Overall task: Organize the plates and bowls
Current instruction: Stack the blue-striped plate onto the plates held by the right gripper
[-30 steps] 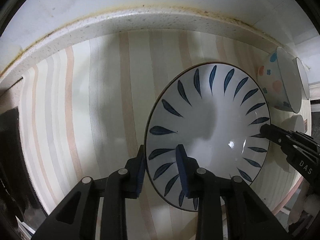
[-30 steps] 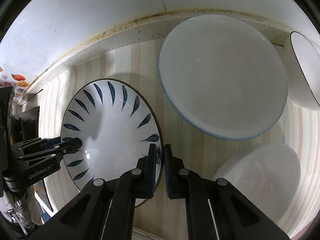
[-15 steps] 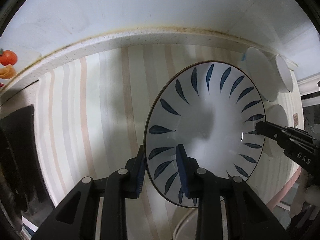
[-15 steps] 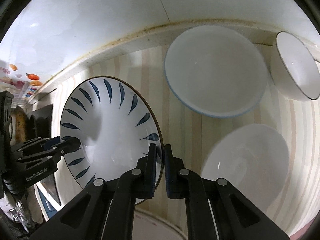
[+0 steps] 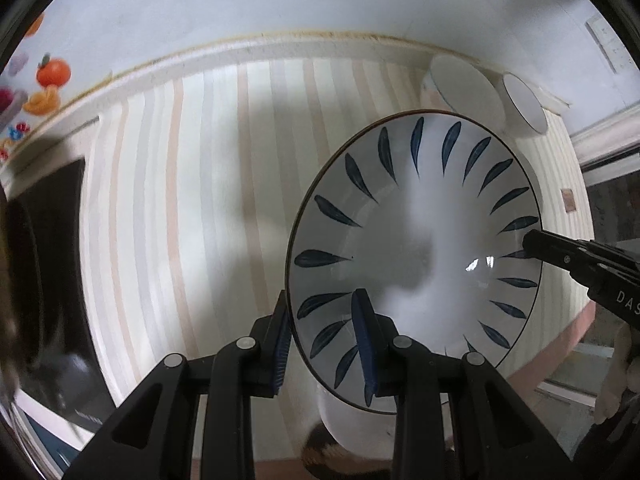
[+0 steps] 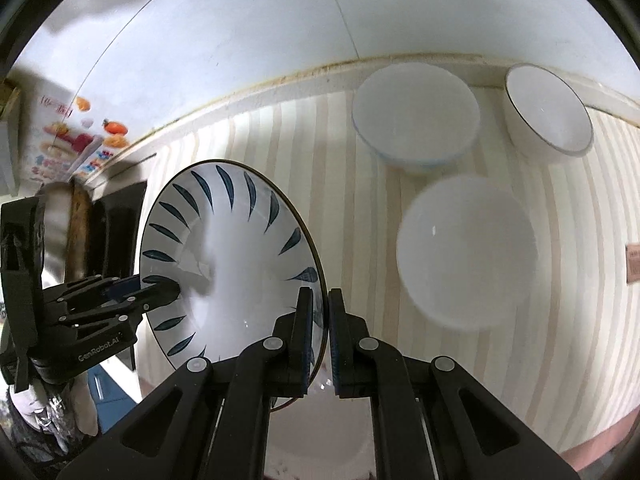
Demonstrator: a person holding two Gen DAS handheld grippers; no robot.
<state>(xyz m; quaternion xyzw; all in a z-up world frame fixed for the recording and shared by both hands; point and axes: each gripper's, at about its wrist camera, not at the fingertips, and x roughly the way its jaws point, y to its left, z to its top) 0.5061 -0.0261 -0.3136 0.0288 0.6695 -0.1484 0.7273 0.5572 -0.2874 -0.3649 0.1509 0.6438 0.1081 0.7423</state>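
A white plate with dark blue leaf marks [image 5: 416, 248] hangs in the air above the striped counter, held by both grippers. My left gripper [image 5: 324, 344] is shut on its near left rim. My right gripper [image 6: 319, 332] is shut on the opposite rim; it also shows in the left wrist view [image 5: 560, 252]. The plate also shows in the right wrist view [image 6: 228, 264], as does the left gripper [image 6: 160, 290]. Three white bowls stand on the counter: a blue-rimmed one [image 6: 416, 116], a dark-rimmed one [image 6: 548, 112] and a plain one [image 6: 468, 252].
A white round dish [image 5: 352, 428] sits below the plate near the counter's front edge; it also shows in the right wrist view [image 6: 320, 440]. A black appliance [image 5: 44, 280] stands at the left. The wall [image 6: 280, 20] runs behind the striped counter [image 5: 180, 200].
Both grippers have lifted the leaf plate higher and drawn it back toward the front edge. The bowls now look smaller and farther, and the white dish has come into view under the plate.
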